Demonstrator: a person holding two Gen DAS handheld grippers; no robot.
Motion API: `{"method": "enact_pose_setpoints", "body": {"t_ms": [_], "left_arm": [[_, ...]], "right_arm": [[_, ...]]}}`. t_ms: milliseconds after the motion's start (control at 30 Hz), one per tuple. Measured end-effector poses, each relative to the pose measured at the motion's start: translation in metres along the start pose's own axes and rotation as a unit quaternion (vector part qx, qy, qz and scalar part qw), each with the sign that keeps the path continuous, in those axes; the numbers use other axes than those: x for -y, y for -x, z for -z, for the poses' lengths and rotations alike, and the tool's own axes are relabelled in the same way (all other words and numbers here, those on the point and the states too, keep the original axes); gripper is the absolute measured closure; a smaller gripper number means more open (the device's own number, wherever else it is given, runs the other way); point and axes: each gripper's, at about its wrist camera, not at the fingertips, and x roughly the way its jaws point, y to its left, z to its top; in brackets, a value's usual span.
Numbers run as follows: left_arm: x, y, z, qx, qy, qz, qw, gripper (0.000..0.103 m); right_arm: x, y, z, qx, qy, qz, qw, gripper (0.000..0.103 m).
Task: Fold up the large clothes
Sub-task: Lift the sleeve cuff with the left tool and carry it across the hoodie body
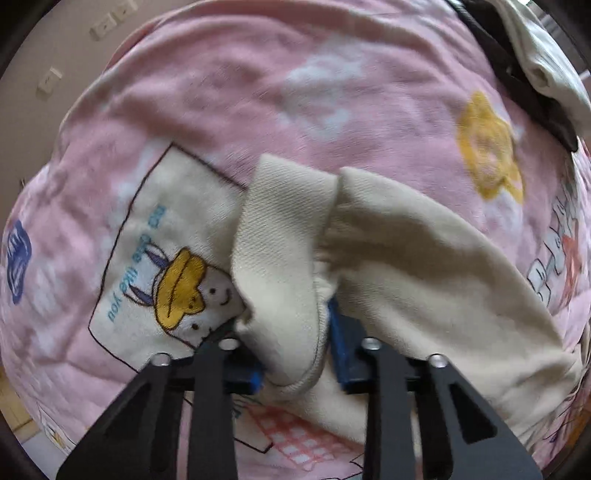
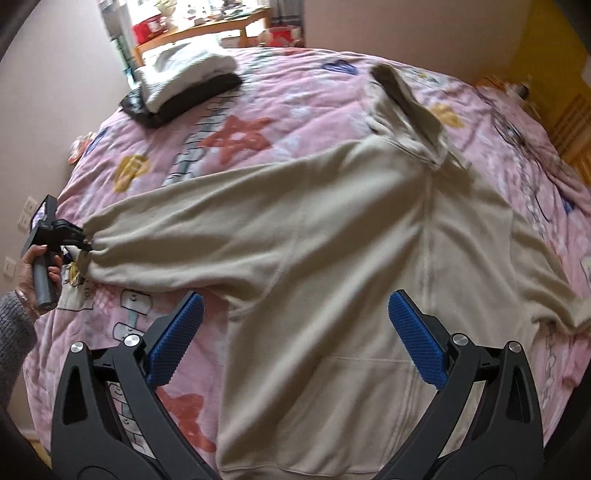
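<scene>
A cream hooded sweatshirt (image 2: 332,258) lies spread across a pink patterned blanket (image 2: 280,110), its hood (image 2: 402,96) toward the far side. In the left wrist view its ribbed sleeve cuff (image 1: 280,236) is bunched between the blue pads, and my left gripper (image 1: 299,354) is shut on it. The right wrist view shows that left gripper (image 2: 79,240) at the sleeve's end, held by a hand (image 2: 33,266). My right gripper (image 2: 291,332) stands open above the sweatshirt's body near the armpit, with nothing pressed between its pads.
A stack of folded clothes (image 2: 184,81), white over black, rests at the blanket's far left corner and shows too in the left wrist view as folded clothes (image 1: 546,62). Behind the bed stands a wooden table (image 2: 221,26). A wall with sockets (image 2: 26,218) runs along the left.
</scene>
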Motion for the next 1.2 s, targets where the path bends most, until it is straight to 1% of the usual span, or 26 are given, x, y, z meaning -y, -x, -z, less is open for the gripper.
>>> {"method": "enact_pose_setpoints", "body": {"t_ms": [100,200,300,367,467,500,567,600,633,700,800,833,867,900,967,1067,1100,1167,1200], "left_arm": [[0.006,0.009,0.001,-0.001,0.005,0.001,1.0,0.093],[0.02,0.027,0.007,0.02,-0.022,-0.016,0.9994,0.093],[0.041,0.054,0.024,0.048,-0.057,-0.023,0.997,0.094],[0.059,0.088,0.041,0.073,-0.078,-0.013,0.9942,0.094],[0.088,0.131,0.061,0.108,-0.103,0.012,0.9887,0.094],[0.107,0.151,0.073,0.125,-0.118,0.026,0.9848,0.094],[0.146,0.173,0.093,0.156,-0.146,0.042,0.9761,0.094],[0.171,0.188,0.106,0.172,-0.163,0.051,0.9701,0.094],[0.201,0.204,0.126,0.189,-0.185,0.061,0.9624,0.094],[0.247,0.221,0.158,0.205,-0.212,0.083,0.9519,0.094],[0.319,0.236,0.21,0.2,-0.246,0.139,0.9383,0.094],[0.341,0.237,0.228,0.198,-0.256,0.151,0.9341,0.094],[0.371,0.239,0.252,0.191,-0.268,0.172,0.9286,0.094],[0.39,0.24,0.268,0.184,-0.276,0.184,0.9252,0.094],[0.443,0.241,0.315,0.17,-0.302,0.213,0.9134,0.094],[0.504,0.234,0.383,0.147,-0.339,0.249,0.8953,0.094],[0.519,0.231,0.403,0.14,-0.348,0.258,0.8905,0.094],[0.554,0.224,0.452,0.119,-0.373,0.277,0.8775,0.094],[0.563,0.217,0.466,0.106,-0.377,0.283,0.8756,0.094]], "right_arm": [[0.017,0.008,0.006,0.01,-0.01,0.013,1.0,0.005],[0.035,0.016,0.013,0.013,-0.02,0.02,1.0,0.005],[0.051,0.019,0.02,0.012,-0.034,0.021,0.999,0.005],[0.063,0.023,0.026,0.013,-0.048,0.021,0.999,0.005],[0.082,0.026,0.031,0.015,-0.064,0.018,0.998,0.005],[0.091,0.027,0.034,0.015,-0.071,0.017,0.997,0.005],[0.11,0.026,0.038,0.014,-0.084,0.018,0.996,0.005],[0.118,0.026,0.041,0.014,-0.088,0.018,0.996,0.005],[0.136,0.026,0.045,0.011,-0.098,0.023,0.995,0.005],[0.162,0.028,0.051,0.009,-0.112,0.032,0.993,0.005],[0.22,0.033,0.065,0.004,-0.144,0.056,0.988,0.005],[0.235,0.035,0.069,0.002,-0.151,0.062,0.987,0.005],[0.258,0.038,0.077,-0.002,-0.165,0.075,0.983,0.005],[0.278,0.04,0.083,-0.005,-0.178,0.087,0.98,0.005],[0.315,0.045,0.098,-0.01,-0.202,0.105,0.974,0.005],[0.366,0.051,0.12,-0.021,-0.234,0.138,0.962,0.005],[0.384,0.052,0.129,-0.026,-0.245,0.15,0.957,0.005],[0.408,0.052,0.141,-0.032,-0.261,0.167,0.95,0.005],[0.424,0.051,0.151,-0.037,-0.269,0.181,0.945,0.005]]}}
